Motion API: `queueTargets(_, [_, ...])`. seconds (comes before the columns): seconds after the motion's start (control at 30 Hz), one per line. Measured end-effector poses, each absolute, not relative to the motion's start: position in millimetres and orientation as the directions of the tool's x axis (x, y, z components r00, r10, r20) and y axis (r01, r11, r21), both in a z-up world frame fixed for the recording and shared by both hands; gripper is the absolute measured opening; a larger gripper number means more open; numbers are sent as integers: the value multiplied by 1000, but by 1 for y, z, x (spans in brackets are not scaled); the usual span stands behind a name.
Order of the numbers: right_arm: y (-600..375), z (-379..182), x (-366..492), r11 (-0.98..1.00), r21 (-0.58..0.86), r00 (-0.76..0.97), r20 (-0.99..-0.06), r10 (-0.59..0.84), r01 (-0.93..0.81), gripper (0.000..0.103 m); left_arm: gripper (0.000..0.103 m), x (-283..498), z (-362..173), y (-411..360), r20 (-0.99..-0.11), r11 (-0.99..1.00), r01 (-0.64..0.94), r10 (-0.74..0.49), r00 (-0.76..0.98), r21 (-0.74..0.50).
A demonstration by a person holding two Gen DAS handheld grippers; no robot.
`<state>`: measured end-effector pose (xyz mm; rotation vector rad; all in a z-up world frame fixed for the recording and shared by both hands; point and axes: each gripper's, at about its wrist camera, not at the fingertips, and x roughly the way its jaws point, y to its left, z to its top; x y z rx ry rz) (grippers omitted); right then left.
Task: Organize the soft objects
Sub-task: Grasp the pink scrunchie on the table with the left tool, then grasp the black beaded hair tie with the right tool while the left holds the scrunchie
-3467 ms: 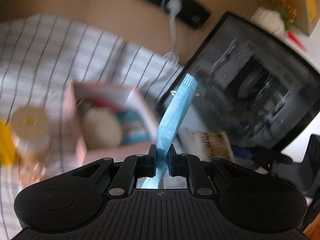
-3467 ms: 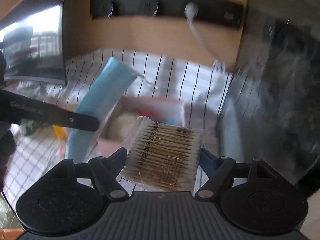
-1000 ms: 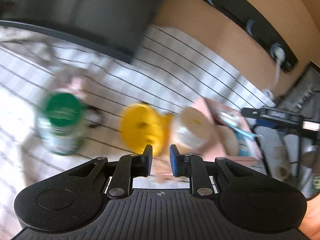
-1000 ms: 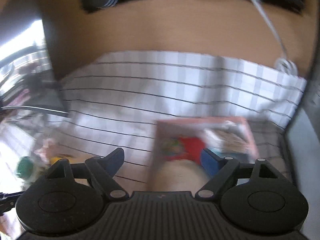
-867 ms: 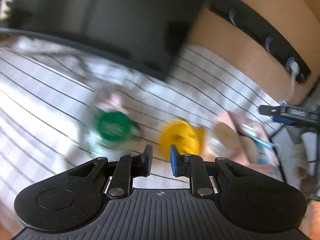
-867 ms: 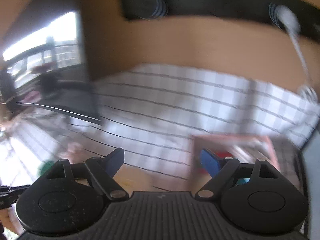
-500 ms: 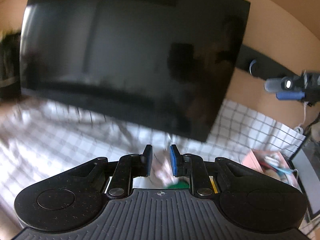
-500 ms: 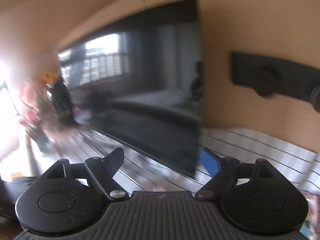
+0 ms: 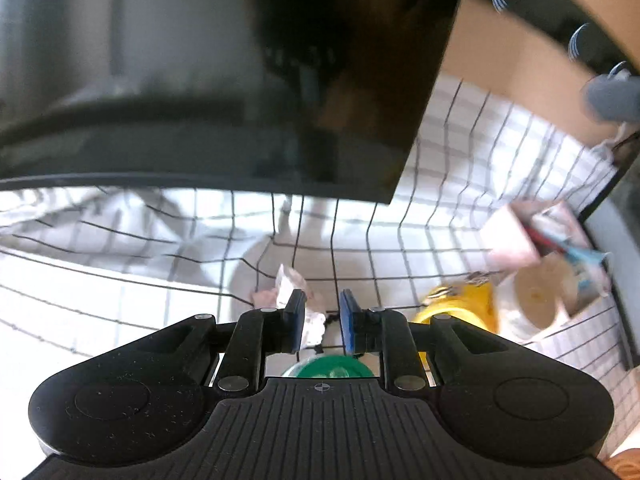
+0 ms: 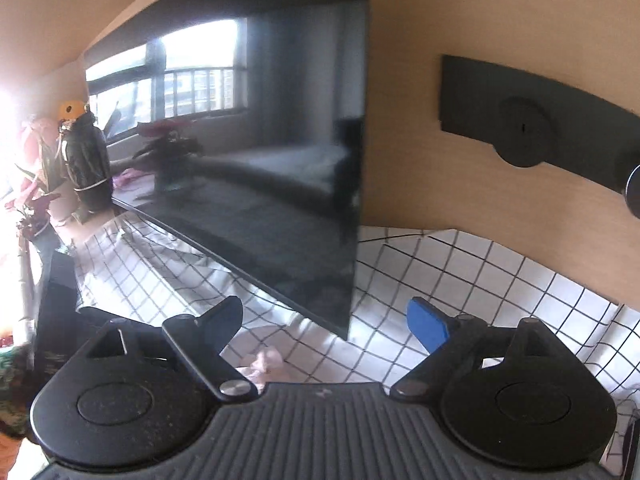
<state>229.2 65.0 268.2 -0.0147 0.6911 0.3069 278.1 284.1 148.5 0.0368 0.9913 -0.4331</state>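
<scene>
While both grippers carry nothing, the step in hand looks like fetching the next soft item. Left gripper [image 9: 322, 322]: fingers nearly closed, empty, crumpled pink-white wad [image 9: 286, 292] on the checked worktop [image 9: 120, 300] just beyond its tips. Right gripper [image 10: 326, 326]: fingers just opening, wide, empty. Next: descend, straddle wad, close. Pink box [image 9: 516, 236] well right.

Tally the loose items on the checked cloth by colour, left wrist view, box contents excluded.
Pink: 2, the crumpled pink soft item and the pink box.
Yellow: 1, the yellow-lidded container.
Green: 1, the green-lidded jar, mostly hidden behind the gripper.
Cream: 1, the cream-lidded jar.
Total: 5.
</scene>
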Motion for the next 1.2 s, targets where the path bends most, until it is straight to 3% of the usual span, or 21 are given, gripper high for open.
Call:
queueTargets(0.13, [53,249,239,948,84,702,-652,286,-307,90,24,315,109,267,-876,920,362,-292,384,-149])
queueTargets(0.27, [45,219,252,942,105,650,-699,298,-318,90,24,338,70,261,-936,932,358,-171,308,-53])
queueTargets(0.43, [40,186,271,942,144,584,-753,303,-302,90,27,352,48,266,-954,939,342,-142,264,-45])
queueTargets(0.7, [54,168,276,939,91,571,-773,276,-331,90,27,350,43,258,-956,893,445,-182,232,-62])
queueTargets(1.07, [64,157,285,935,111,532,-797,286,-335,90,27,353,41,270,-939,895,427,-249,236,-130])
queueTargets(1.2, [64,153,289,933,170,485,-816,314,-318,90,18,349,41,283,-916,909,379,-289,276,-173])
